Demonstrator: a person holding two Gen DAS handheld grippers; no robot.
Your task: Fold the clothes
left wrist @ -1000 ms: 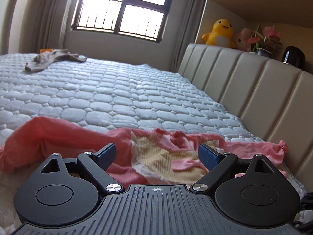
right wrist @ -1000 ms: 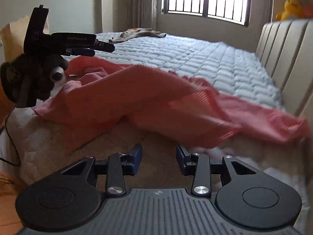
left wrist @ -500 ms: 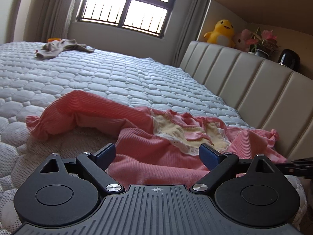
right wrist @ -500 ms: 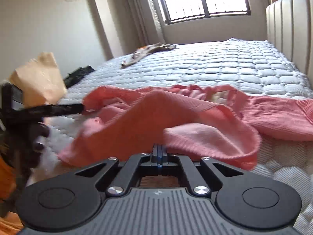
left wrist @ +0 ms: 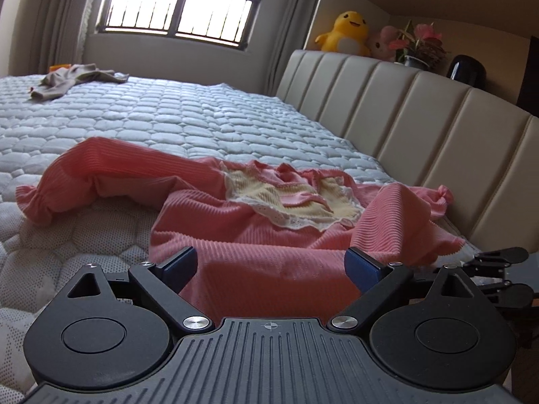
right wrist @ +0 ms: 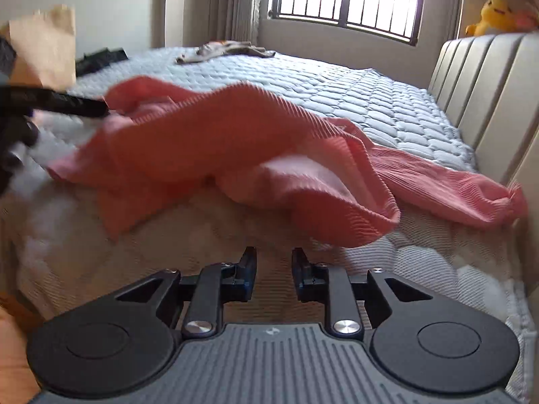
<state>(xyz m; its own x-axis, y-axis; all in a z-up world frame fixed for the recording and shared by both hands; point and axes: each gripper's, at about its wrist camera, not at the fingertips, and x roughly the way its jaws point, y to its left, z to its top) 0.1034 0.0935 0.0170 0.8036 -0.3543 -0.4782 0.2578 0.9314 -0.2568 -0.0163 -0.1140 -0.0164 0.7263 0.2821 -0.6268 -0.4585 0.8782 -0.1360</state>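
A pink ribbed garment (left wrist: 256, 235) with a cream lace collar (left wrist: 296, 202) lies crumpled on the near end of the quilted mattress (left wrist: 168, 124). My left gripper (left wrist: 271, 264) is open, its jaws wide apart over the garment's near hem, holding nothing. In the right wrist view the same garment (right wrist: 235, 148) lies bunched across the mattress edge. My right gripper (right wrist: 272, 269) is open with a small gap, empty, just short of the garment's drooping fold. The left gripper shows at the left edge of the right wrist view (right wrist: 67, 104), touching the garment's corner.
A beige padded headboard (left wrist: 421, 118) runs along the right. A grey garment (left wrist: 74, 77) lies at the far end of the bed. A yellow plush toy (left wrist: 347, 30), flowers and a dark pot stand on the shelf. A brown paper bag (right wrist: 43, 47) stands left.
My right gripper was shut half a second ago and has opened a little, with the garment's fold lying free ahead of it. The left gripper drew back slightly; the garment now lies spread before it.
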